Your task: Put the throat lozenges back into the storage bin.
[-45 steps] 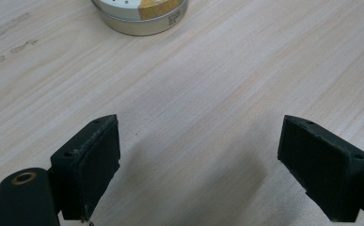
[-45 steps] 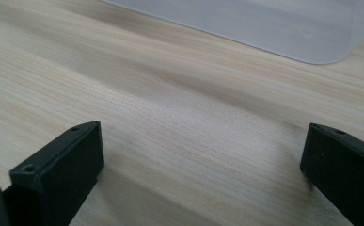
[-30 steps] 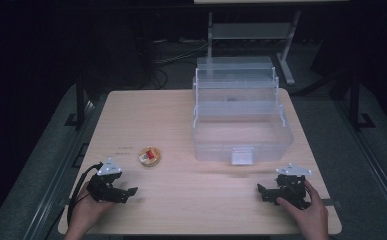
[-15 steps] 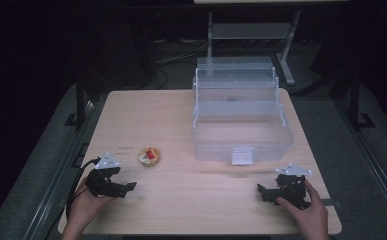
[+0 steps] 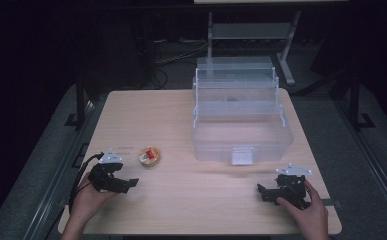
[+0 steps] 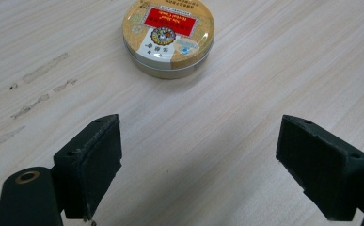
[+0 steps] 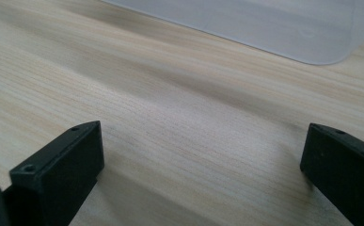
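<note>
A small round tin [image 5: 150, 156] with a gold rim and a red label lies flat on the wooden table [image 5: 181, 115], left of centre. In the left gripper view the tin [image 6: 169, 36] sits ahead of the wide-apart jaws, not touching them. My left gripper [image 5: 126, 184] rests low at the front left, open and empty, just short of the tin. My right gripper [image 5: 262, 190] sits at the front right, open, nothing between its jaws. A clear plastic tiered box [image 5: 238, 117] stands open at the back right; its corner [image 7: 273, 28] shows ahead of the right gripper.
The box has stepped trays folded back and a front latch [image 5: 242, 156] facing me. Bare tabletop lies between the two grippers. Beyond the table's far edge stand a metal stand [image 5: 251, 30] and cables on a dark floor.
My left gripper has drawn back toward the front left edge and turned a little. The right gripper and the tin have stayed put.
</note>
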The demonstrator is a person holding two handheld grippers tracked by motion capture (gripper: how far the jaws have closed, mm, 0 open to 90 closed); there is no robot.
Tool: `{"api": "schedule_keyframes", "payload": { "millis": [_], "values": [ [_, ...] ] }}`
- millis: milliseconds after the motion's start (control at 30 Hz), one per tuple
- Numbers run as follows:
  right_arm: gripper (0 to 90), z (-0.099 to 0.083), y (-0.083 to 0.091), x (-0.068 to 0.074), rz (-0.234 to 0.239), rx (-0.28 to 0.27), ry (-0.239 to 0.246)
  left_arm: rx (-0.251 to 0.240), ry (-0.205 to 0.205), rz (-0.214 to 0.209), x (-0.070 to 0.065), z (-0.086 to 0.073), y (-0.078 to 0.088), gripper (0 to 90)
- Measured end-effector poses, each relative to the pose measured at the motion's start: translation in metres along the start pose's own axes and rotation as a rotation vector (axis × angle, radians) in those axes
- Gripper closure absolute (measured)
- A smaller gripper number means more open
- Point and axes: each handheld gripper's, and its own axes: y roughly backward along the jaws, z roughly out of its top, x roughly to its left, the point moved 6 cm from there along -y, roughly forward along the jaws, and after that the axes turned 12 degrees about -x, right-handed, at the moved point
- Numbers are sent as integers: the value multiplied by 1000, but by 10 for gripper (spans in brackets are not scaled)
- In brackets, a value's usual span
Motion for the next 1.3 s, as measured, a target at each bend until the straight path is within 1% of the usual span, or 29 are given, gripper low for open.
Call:
{"api": "schedule_keyframes", "payload": {
  "millis": [33, 67, 167, 267, 367, 467, 767, 967, 1100, 1300],
  "values": [
    [0, 0, 0, 0, 0, 0, 0, -4, 8, 0, 0, 1, -1, 143],
    [0, 0, 0, 0, 0, 0, 0, -2, 3, 0, 1, 2, -1, 143],
    [0, 0, 0, 0, 0, 0, 0, -2, 7, -5, 1, 5, -3, 143],
    [0, 0, 0, 0, 0, 0, 0, 9, -4, -6, 1, 8, -5, 143],
    [0, 0, 0, 0, 0, 0, 0, 9, -9, -6, 1, 11, -5, 143],
    [0, 0, 0, 0, 0, 0, 0, 5, -5, -4, 1, 13, -6, 143],
    [0, 0, 0, 0, 0, 0, -1, 21, -14, -14, 2, 20, -11, 143],
    [0, 0, 0, 0, 0, 0, -1, 21, -8, -19, 3, 23, -14, 143],
    [0, 0, 0, 0, 0, 0, -1, 24, -21, -17, 4, 26, -15, 143],
    [0, 0, 0, 0, 0, 0, -1, 26, -19, -16, 5, 30, -18, 143]
  ]
}}
